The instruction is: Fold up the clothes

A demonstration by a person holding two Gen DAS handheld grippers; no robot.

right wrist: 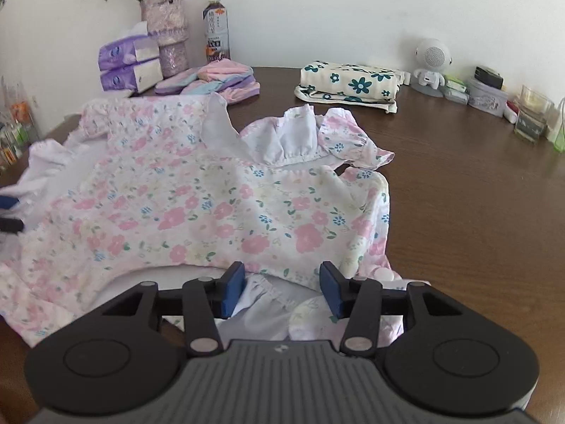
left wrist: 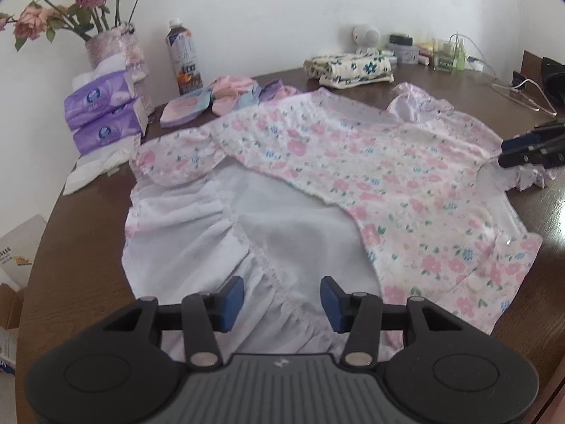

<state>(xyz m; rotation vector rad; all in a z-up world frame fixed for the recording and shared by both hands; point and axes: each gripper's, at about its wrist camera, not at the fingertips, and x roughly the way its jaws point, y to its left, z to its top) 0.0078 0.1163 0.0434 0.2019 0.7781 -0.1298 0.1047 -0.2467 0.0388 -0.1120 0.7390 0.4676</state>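
Note:
A pink floral dress (left wrist: 370,176) lies spread on the brown table (right wrist: 476,212). Part of it is turned over, so the white lining (left wrist: 219,233) shows. My left gripper (left wrist: 281,293) hovers open over the lining's gathered hem, with nothing pressed between its blue pads. In the right wrist view the dress (right wrist: 197,205) fills the middle, its ruffled collar (right wrist: 296,141) and a short sleeve (right wrist: 356,145) lying at the far side. My right gripper (right wrist: 282,284) stands open above the near folded edge; white ruffle lies under the gap, untouched by the pads. Each gripper also shows at the other view's edge: right gripper (left wrist: 508,151), left gripper (right wrist: 10,213).
At the back lie a folded cream cloth with teal flowers (right wrist: 349,81) and a heap of pastel clothes (right wrist: 215,77). Purple tissue packs (left wrist: 102,113), a vase of roses (left wrist: 113,46) and a bottle (left wrist: 183,56) stand back left. Small jars (right wrist: 487,99) line the right edge; a wire hanger (left wrist: 526,95) lies there.

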